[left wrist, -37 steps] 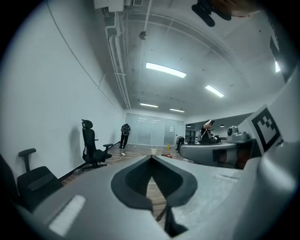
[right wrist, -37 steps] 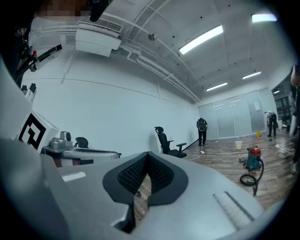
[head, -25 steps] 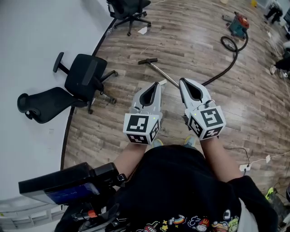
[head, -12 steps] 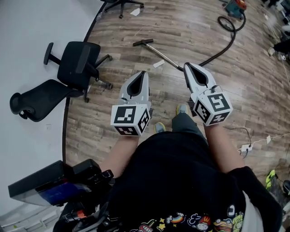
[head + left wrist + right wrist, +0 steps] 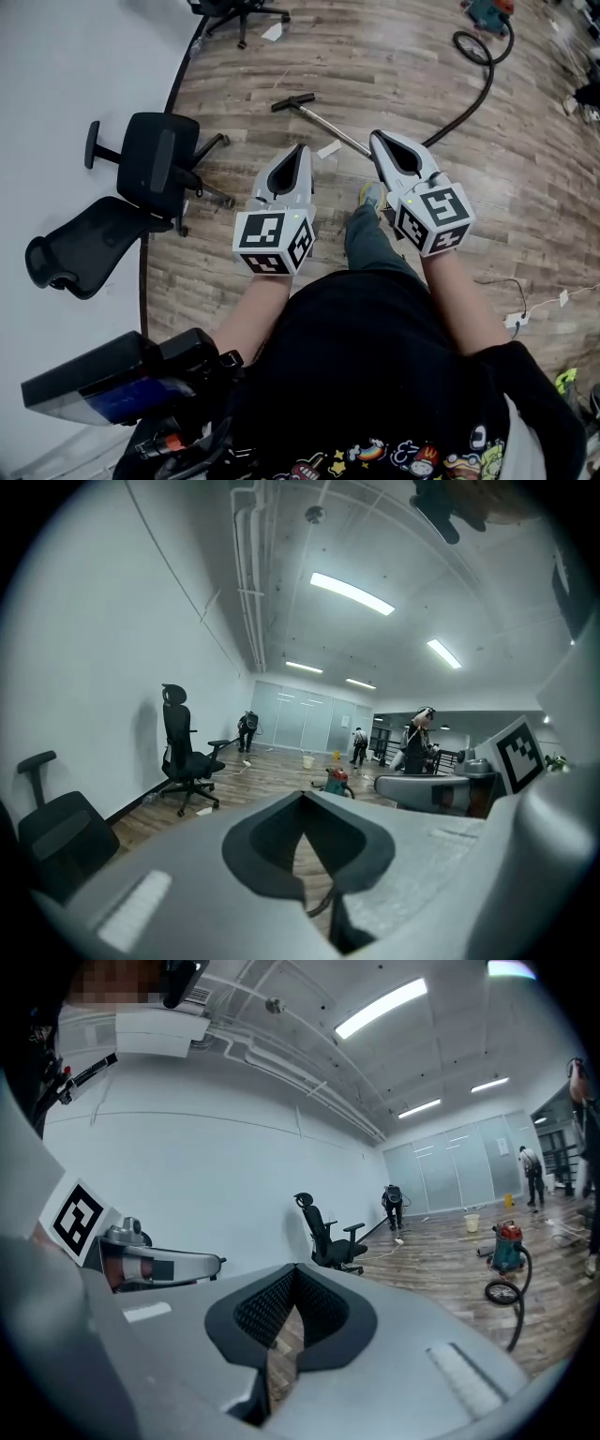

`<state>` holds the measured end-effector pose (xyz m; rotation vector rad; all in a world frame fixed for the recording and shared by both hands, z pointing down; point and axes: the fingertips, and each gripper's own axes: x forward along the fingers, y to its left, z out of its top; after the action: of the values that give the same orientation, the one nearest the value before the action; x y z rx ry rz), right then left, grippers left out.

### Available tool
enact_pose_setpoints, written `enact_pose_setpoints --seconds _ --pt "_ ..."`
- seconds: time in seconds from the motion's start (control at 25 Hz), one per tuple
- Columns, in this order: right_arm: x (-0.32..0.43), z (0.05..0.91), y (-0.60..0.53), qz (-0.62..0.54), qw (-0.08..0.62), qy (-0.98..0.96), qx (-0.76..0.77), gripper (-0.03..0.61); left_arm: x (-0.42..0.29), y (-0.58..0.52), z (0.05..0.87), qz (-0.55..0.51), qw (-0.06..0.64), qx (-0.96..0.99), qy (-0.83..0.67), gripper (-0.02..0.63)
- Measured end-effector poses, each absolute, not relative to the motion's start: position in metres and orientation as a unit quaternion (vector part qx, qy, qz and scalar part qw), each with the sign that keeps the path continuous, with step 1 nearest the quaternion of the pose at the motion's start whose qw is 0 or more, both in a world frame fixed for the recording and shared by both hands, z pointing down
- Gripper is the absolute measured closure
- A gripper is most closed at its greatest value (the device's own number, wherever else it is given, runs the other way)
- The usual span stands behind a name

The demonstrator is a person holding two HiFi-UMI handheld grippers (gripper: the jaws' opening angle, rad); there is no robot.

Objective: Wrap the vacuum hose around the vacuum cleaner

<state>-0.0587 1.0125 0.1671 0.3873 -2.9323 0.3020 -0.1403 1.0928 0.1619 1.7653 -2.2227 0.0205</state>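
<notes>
The red and teal vacuum cleaner (image 5: 487,11) stands far off at the top right of the head view. Its black hose (image 5: 466,103) coils beside it and runs across the wooden floor to a metal wand (image 5: 330,130) with a T-shaped head (image 5: 288,101). My left gripper (image 5: 301,147) and right gripper (image 5: 376,135) are held side by side in front of me, both shut with nothing in them, well above the floor and short of the wand. The vacuum (image 5: 336,782) shows small in the left gripper view. In the right gripper view the vacuum (image 5: 507,1244) stands behind its hose coil (image 5: 503,1293).
A black office chair (image 5: 141,183) lies tipped over at the left by the white wall. Another chair (image 5: 234,9) stands at the top. A white cable with a plug (image 5: 516,319) lies at the right. Several people (image 5: 415,742) stand far down the room.
The wand and hose have shifted slightly in the head view as I walk. A leg and shoe have come into view between the grippers. Both grippers stay shut and level.
</notes>
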Motion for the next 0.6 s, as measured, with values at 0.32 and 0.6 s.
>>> enact_pose_setpoints --seconds 0.32,0.6 --pt "-0.153 0.184 0.857 0.128 0.098 -0.982 0.102 0.557 -0.217 0.934 0.182 0.034 0.197 0.599 -0.776 0.612" --pt "-0.187 0.199 0.763 0.150 0.100 -0.976 0.121 0.557 -0.241 0.836 0.200 0.060 0.221 0.611 -0.758 0.612"
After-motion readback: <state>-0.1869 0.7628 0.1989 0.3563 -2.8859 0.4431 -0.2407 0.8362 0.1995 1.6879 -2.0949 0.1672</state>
